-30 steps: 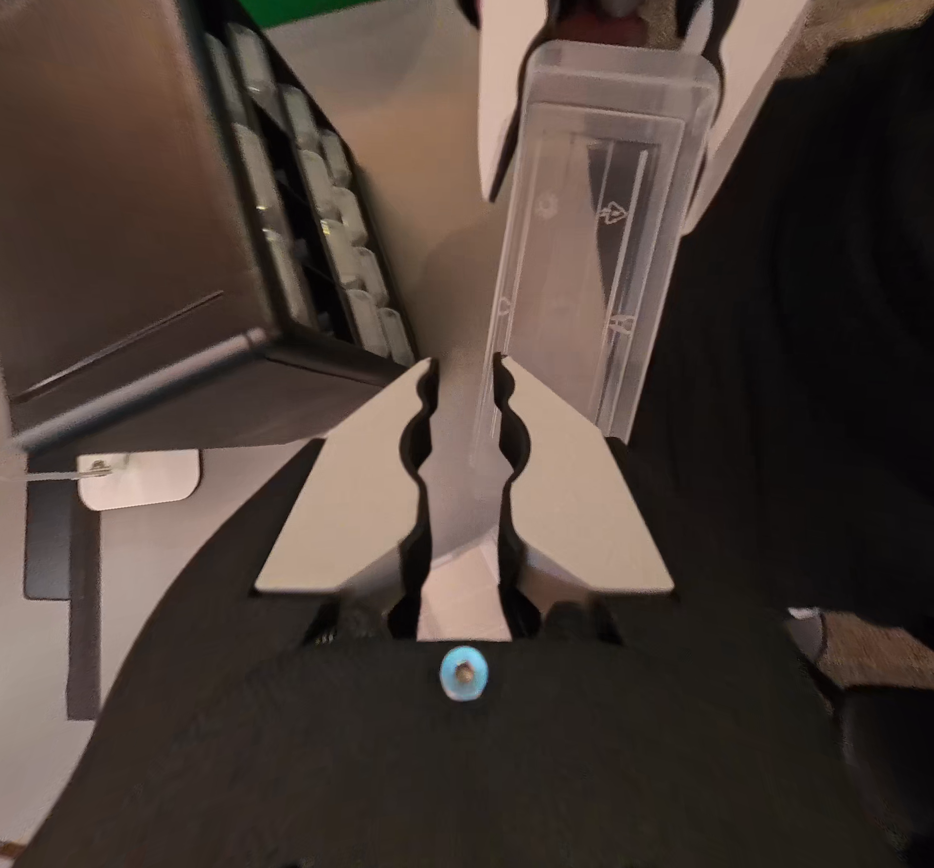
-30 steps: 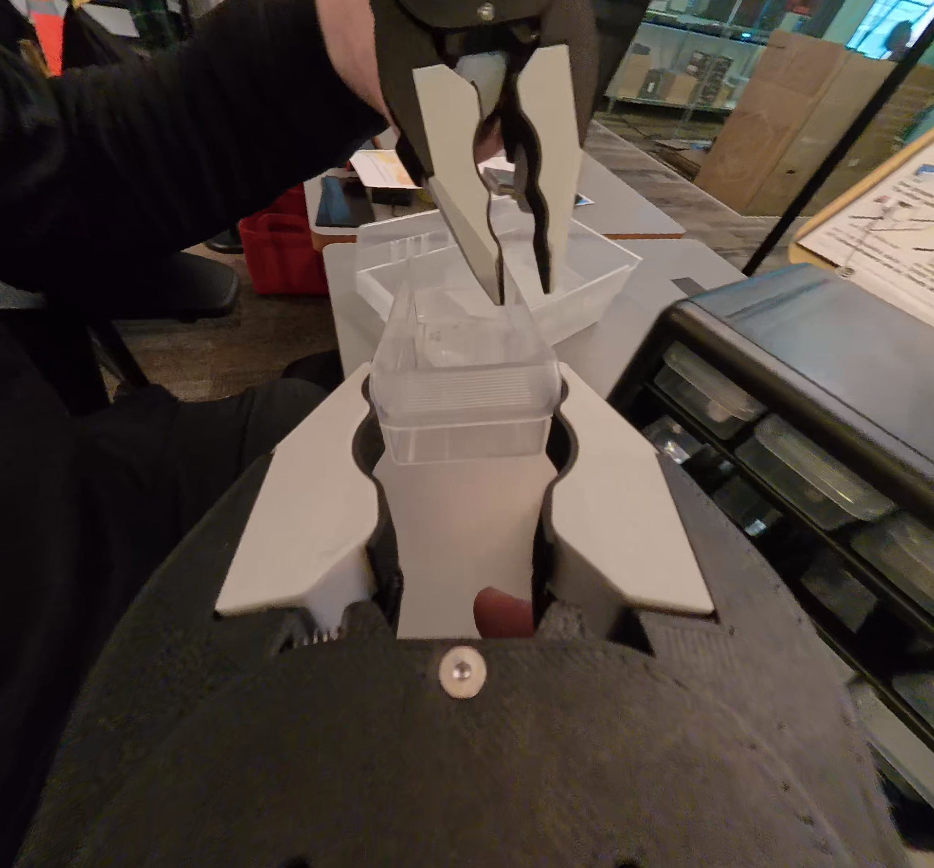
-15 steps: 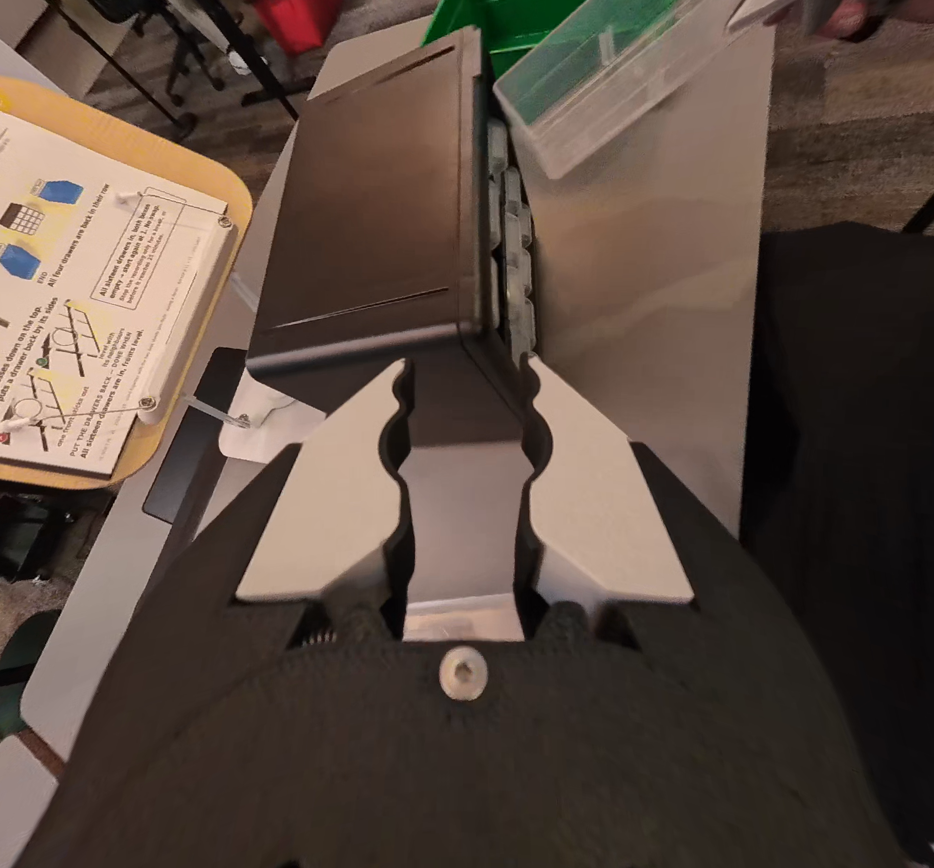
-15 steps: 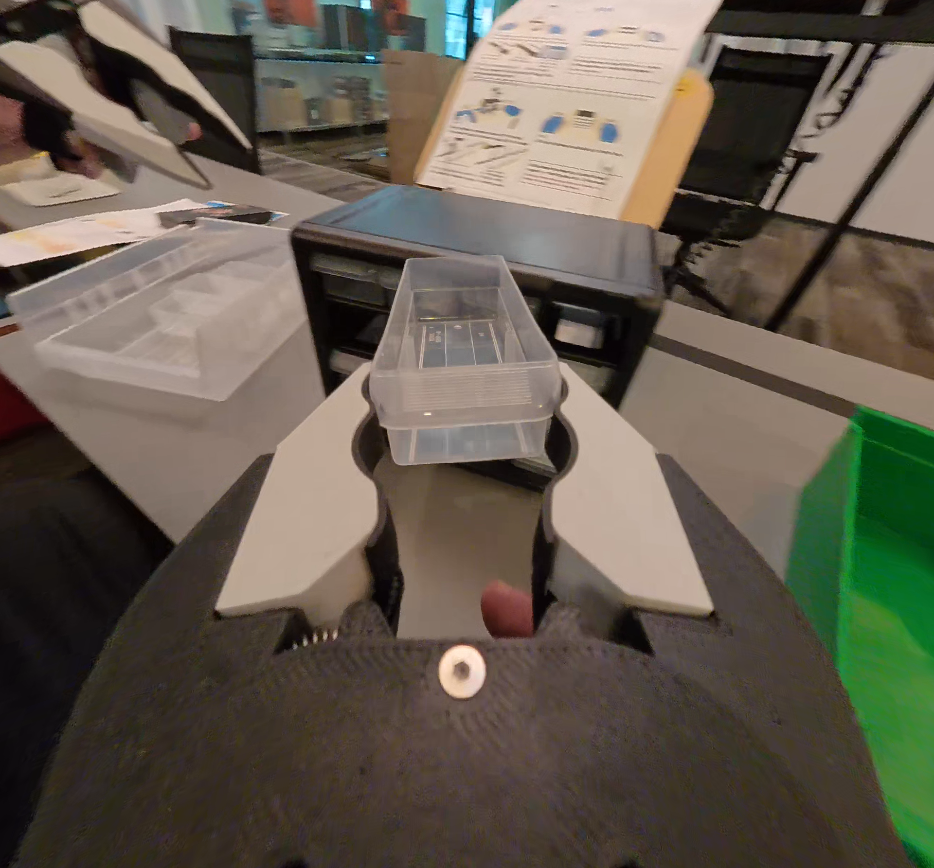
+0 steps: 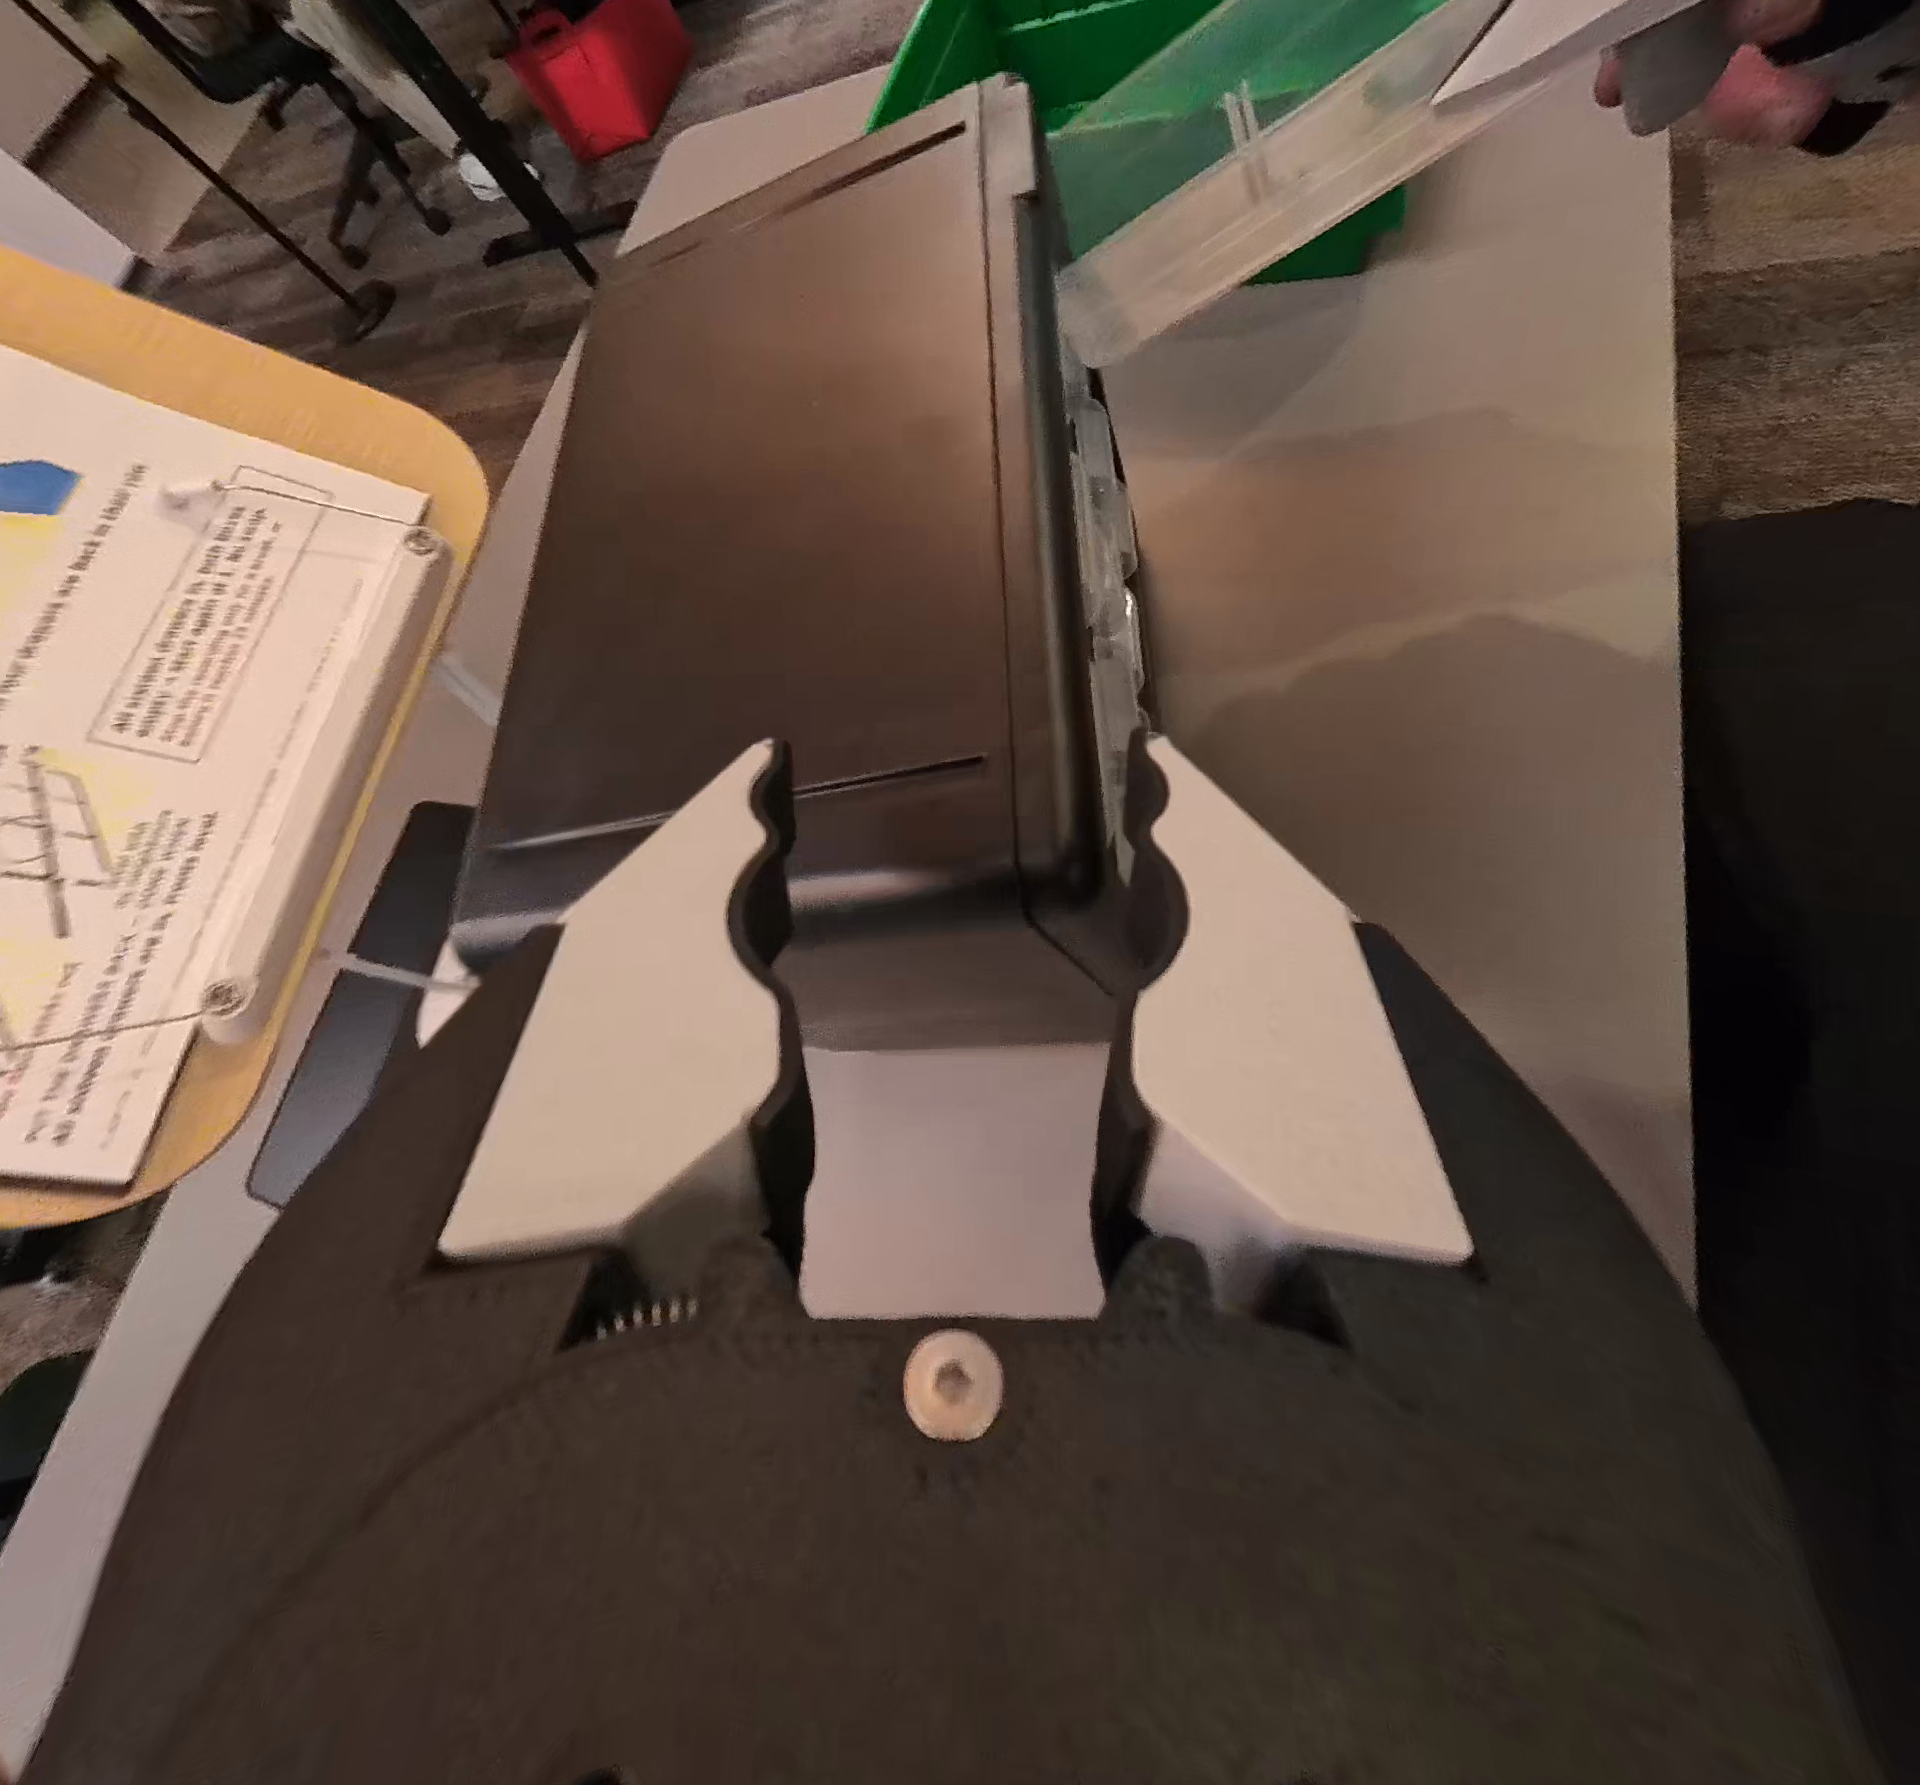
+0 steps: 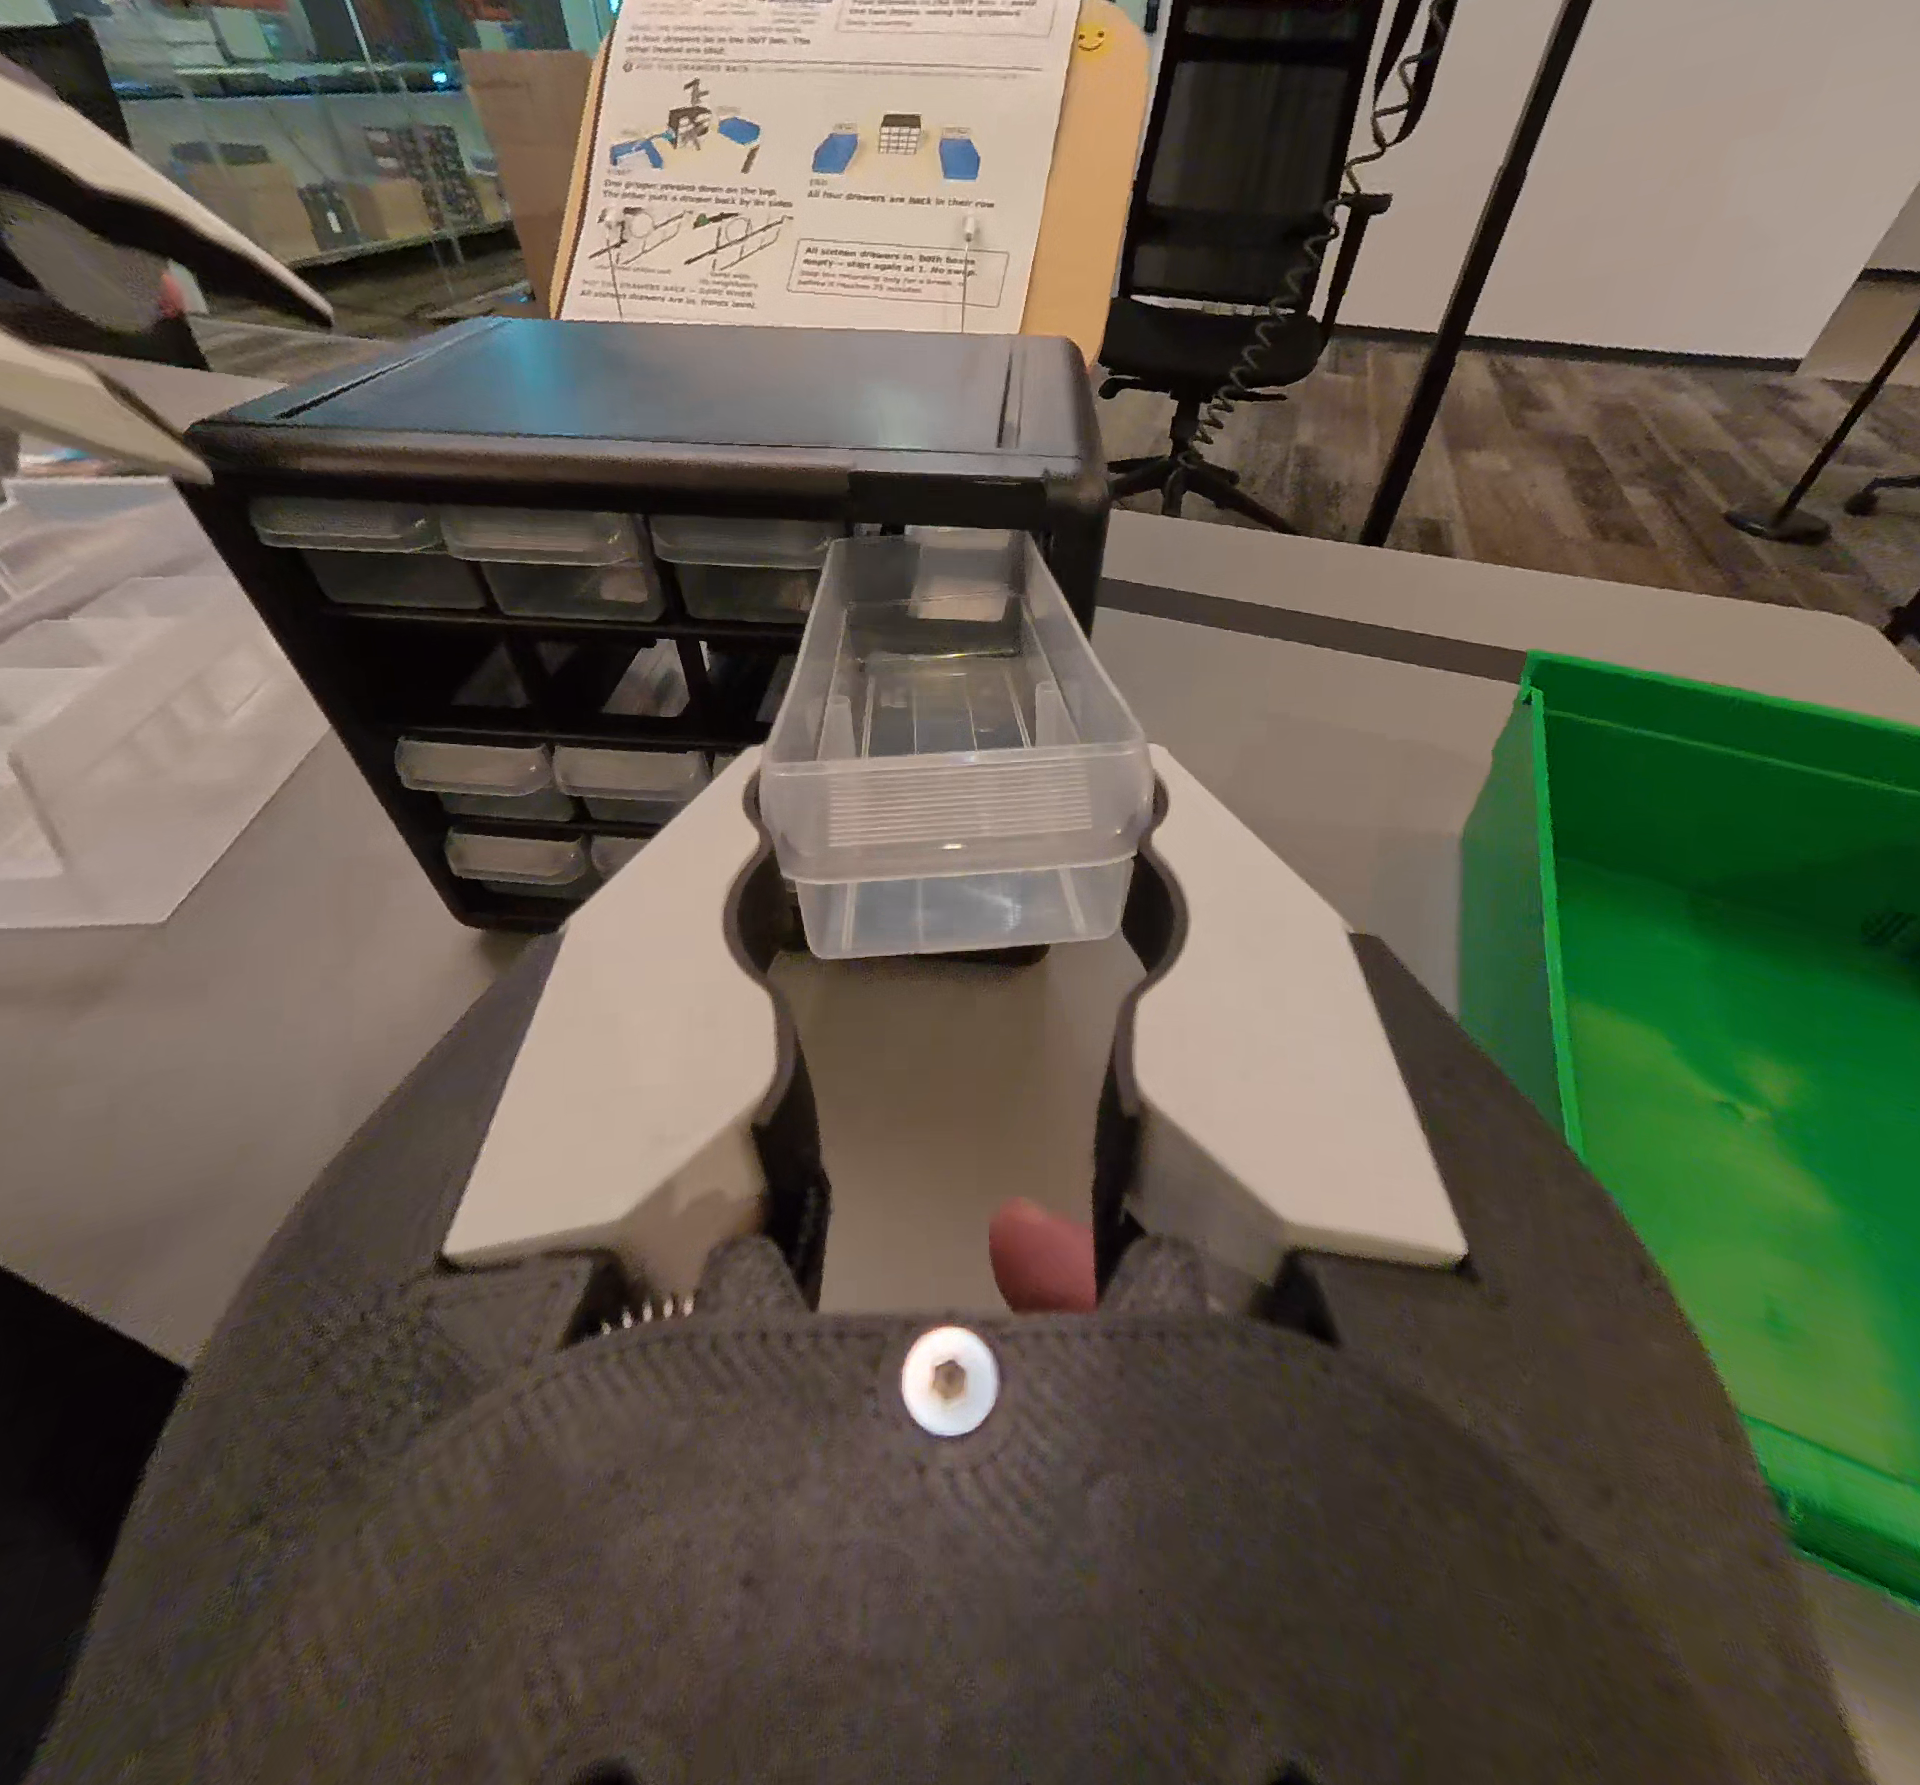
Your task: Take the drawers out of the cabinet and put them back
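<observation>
The right tongs (image 6: 951, 862) held a clear plastic drawer (image 6: 951, 748) by its 2 sides at the front end, its far end entering the empty top-right slot of the black drawer cabinet (image 6: 644, 447) that stood on the grey surface (image 6: 260, 987). The left tongs (image 5: 961, 862) hovered above the near end of the cabinet's top, their fingers spread wide and holding nothing. 3 drawers (image 6: 540, 556) sat in the top row beside the slot, the second row looked empty, and further drawers filled at least part of the lower rows. A green bin (image 6: 1704, 956) stood to the right of the cabinet, a clear tray (image 6: 114, 727) to its left, and an instruction sheet on a board (image 6: 831, 94) rose behind it. The drawer appeared tilted, its held end lower than the slot, so it could jam against the slot's frame if pushed without levelling. Because the left tongs did not seem to be pressing on the cabinet, a hard push could slide or tip the light cabinet backward, and the smooth drawer could slip in a grip on its sides.
</observation>
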Demonstrator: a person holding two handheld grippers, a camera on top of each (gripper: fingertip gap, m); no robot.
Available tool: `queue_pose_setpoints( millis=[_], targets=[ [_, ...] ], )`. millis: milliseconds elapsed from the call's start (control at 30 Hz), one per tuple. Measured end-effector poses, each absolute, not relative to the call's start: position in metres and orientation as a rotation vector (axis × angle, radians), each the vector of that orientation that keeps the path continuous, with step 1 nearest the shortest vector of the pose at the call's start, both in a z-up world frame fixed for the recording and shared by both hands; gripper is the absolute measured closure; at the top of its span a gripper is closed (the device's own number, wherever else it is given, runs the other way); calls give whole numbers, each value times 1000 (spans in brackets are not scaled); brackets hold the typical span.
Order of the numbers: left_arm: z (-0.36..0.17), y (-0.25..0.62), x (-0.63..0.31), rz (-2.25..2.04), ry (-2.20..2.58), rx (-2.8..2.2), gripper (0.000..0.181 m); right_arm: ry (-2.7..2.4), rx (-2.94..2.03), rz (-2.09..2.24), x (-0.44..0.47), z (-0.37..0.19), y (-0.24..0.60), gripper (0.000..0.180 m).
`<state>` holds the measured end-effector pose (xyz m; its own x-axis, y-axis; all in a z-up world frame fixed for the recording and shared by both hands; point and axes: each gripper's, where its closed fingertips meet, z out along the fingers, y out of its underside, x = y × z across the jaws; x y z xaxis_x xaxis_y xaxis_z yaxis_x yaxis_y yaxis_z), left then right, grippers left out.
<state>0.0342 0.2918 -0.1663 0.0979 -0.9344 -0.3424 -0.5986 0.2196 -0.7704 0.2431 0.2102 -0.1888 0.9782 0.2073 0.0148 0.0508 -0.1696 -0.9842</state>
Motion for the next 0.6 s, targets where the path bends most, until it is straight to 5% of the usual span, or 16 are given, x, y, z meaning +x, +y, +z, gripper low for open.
queue_pose_setpoints(
  millis=[600],
  targets=[
    [-181, 293, 44, -565, 1597, -1483, 130, -102, -1700, 134, 227, -212, 260, 116]
  ],
)
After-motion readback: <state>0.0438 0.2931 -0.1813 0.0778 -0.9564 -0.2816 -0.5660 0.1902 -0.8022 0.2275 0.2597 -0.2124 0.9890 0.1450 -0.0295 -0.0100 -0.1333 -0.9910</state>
